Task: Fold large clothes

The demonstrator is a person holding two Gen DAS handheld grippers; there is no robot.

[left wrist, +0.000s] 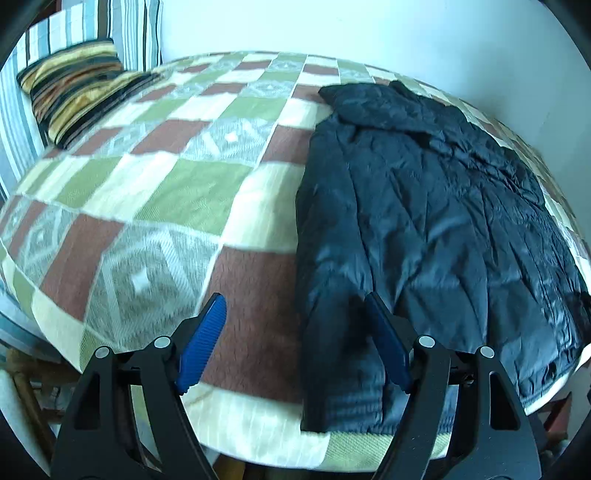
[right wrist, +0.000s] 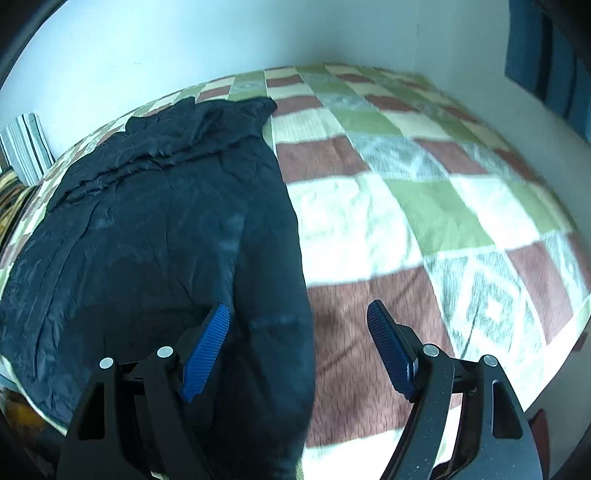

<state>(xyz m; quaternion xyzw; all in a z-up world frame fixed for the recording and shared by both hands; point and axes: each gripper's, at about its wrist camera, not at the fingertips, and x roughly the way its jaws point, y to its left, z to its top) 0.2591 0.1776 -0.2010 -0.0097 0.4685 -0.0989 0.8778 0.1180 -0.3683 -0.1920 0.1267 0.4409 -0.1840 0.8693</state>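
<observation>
A dark navy quilted jacket (left wrist: 424, 229) lies spread flat on a checkered bedspread (left wrist: 177, 192), hood end toward the wall. My left gripper (left wrist: 295, 306) is open and empty, hovering over the jacket's near left edge by a sleeve cuff. In the right wrist view the jacket (right wrist: 155, 229) fills the left half, with its right sleeve running down the middle. My right gripper (right wrist: 299, 314) is open and empty above that sleeve's edge and the bedspread (right wrist: 406, 206).
A striped cushion (left wrist: 74, 88) and a striped pillow (left wrist: 129, 29) lie at the bed's far left against the wall. A blue curtain (right wrist: 546, 55) hangs at the far right. The bed's near edge drops off below both grippers.
</observation>
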